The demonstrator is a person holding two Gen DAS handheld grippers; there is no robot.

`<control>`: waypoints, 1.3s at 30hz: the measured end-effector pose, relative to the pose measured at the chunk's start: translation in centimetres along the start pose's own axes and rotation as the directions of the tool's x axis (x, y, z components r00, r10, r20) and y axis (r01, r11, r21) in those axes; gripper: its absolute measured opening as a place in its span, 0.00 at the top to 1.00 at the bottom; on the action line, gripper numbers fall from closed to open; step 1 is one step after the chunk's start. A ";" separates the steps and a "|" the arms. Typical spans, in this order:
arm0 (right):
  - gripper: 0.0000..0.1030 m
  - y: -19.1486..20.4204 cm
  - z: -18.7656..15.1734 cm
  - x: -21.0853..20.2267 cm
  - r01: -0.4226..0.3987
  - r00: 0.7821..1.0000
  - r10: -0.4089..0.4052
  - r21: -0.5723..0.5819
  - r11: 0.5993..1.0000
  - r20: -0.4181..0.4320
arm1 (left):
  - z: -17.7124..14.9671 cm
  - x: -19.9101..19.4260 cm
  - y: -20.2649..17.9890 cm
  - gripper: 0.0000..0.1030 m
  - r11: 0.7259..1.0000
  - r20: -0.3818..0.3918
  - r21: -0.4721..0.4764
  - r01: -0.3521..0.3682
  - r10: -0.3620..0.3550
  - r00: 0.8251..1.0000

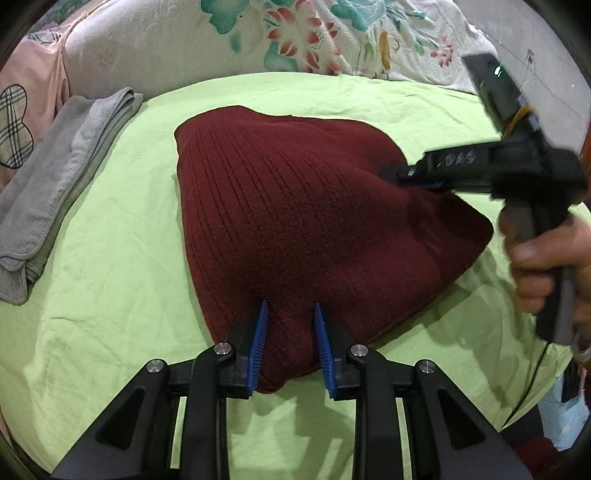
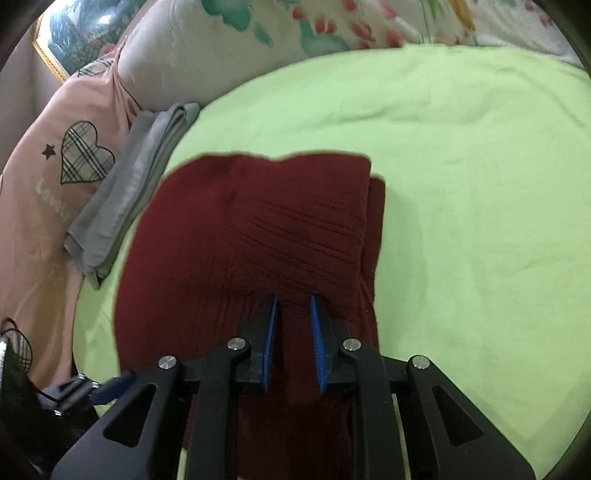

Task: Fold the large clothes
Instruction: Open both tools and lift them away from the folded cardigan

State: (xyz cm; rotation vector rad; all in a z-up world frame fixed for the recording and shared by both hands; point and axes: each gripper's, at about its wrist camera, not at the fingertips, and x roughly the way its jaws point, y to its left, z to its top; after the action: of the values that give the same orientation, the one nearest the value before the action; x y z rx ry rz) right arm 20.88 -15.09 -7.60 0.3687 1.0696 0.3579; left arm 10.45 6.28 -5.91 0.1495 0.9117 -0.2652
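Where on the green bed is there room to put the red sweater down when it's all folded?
The biggest bare patch of green sheet lies to the right of the maroon sweater, up to the floral quilt. A smaller strip runs along the near edge. The left side is crowded: the folded gray towel sits against the pink pillow.

Maroon ribbed sweater (image 1: 303, 221) folded, lying on green sheet (image 1: 110, 277).

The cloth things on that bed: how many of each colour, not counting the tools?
Maroon: 1, sweater
Grey: 1, folded towel
Green: 1, sheet
Pink: 1, heart pillow
Floral white: 1, quilt
Total: 5
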 end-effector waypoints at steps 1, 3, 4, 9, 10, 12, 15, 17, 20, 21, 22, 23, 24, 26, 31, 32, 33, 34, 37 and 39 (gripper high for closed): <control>0.82 -0.1 -0.1 -0.1 -0.004 1.000 0.004 0.002 1.000 0.010 | 0.0 0.0 0.0 0.74 1.000 -0.001 0.000 -0.002 0.002 1.000; 0.82 0.0 -0.1 -1.0 -0.013 1.000 0.013 0.014 1.000 0.016 | 0.1 -0.5 0.1 0.74 1.000 -0.004 -0.014 0.004 -0.004 1.000; 0.82 0.1 -0.2 -1.6 -0.016 1.000 0.016 0.015 1.000 0.023 | 0.2 -0.6 0.3 0.74 1.000 -0.003 -0.020 0.009 -0.009 1.000; 0.81 0.3 -1.0 -4.9 -0.027 0.999 0.026 0.012 1.000 0.041 | 0.2 -3.1 1.5 0.58 0.996 0.022 -0.081 0.032 -0.030 0.999; 0.80 0.3 -1.2 -5.4 -0.029 0.999 0.029 0.013 0.999 0.043 | 0.0 -3.5 1.8 0.57 0.995 0.026 -0.095 0.021 -0.019 0.999; 0.79 0.3 -2.1 -6.7 -0.037 0.998 0.036 0.012 0.999 0.046 | -0.5 -4.1 2.5 0.57 0.992 0.029 -0.127 0.024 -0.021 0.999; 0.73 0.5 -3.4 -8.1 -0.042 0.998 0.042 0.002 0.999 0.044 | -1.3 -4.8 3.7 0.56 0.984 0.030 -0.177 0.030 -0.025 0.999; 0.71 0.6 -4.4 -8.7 -0.040 0.998 0.040 -0.001 0.999 0.040 | -1.7 -5.1 4.2 0.53 0.981 0.029 -0.191 0.017 -0.011 1.000; 0.70 0.7 -6.3 -9.4 -0.028 0.999 0.028 0.000 1.000 0.027 | -2.9 -5.5 4.6 0.48 0.978 0.017 -0.208 0.008 -0.004 1.000; 0.70 0.7 -6.8 -9.7 -0.026 0.999 0.026 -0.001 1.000 0.024 | -3.3 -5.5 4.5 0.44 0.977 0.013 -0.212 0.006 -0.004 1.000; 0.69 0.8 -7.3 -9.8 -0.019 1.000 0.019 -0.005 1.000 0.020 | -3.7 -5.6 4.3 0.42 0.977 0.010 -0.215 0.004 -0.002 1.000; 0.68 0.8 -7.8 -10.0 -0.014 1.000 0.014 -0.011 1.000 0.016 | -4.3 -5.7 4.0 0.37 0.976 0.006 -0.220 0.000 0.001 1.000; 0.65 0.9 -8.3 -10.2 -0.006 1.000 0.006 -0.014 1.000 0.014 | -4.7 -5.7 3.9 0.35 0.975 0.004 -0.222 0.000 0.001 1.000; 0.59 1.3 -9.7 -10.6 0.008 1.000 -0.008 -0.022 1.000 0.009 | -5.6 -5.7 3.6 0.32 0.973 -0.005 -0.231 0.006 -0.008 1.000; 0.38 2.3 -12.2 -11.2 0.036 0.999 -0.037 -0.070 0.997 -0.008 | -7.8 -5.6 2.8 0.27 0.975 -0.037 -0.223 0.001 -0.010 0.999; 0.36 2.5 -12.7 -11.2 0.046 0.999 -0.047 -0.087 0.995 -0.011 | -8.2 -5.4 2.7 0.26 0.977 -0.048 -0.214 -0.007 -0.004 0.999; 0.33 2.7 -13.1 -11.4 0.056 0.998 -0.057 -0.099 0.994 -0.012 | -8.7 -5.2 2.4 0.26 0.980 -0.066 -0.199 -0.026 0.013 0.998; 0.30 2.8 -13.4 -11.4 0.065 0.998 -0.067 -0.112 0.992 -0.014 | -8.9 -5.1 2.3 0.26 0.981 -0.077 -0.190 -0.038 0.023 0.997; 0.28 3.3 -13.7 -11.7 0.082 0.996 -0.086 -0.148 0.986 -0.019 | -9.6 -4.9 2.0 0.26 0.983 -0.109 -0.172 -0.068 0.050 0.993; 0.28 3.8 -13.4 -12.2 0.093 0.995 -0.097 -0.172 0.981 -0.013 | -9.5 -5.9 2.3 0.26 0.981 -0.101 -0.179 -0.077 0.060 0.993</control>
State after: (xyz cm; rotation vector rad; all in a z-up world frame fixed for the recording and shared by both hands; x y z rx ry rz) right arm 3.15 -15.73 -2.18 0.1599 1.0644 0.3663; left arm 0.47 11.67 -6.93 0.0238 1.0188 -0.1098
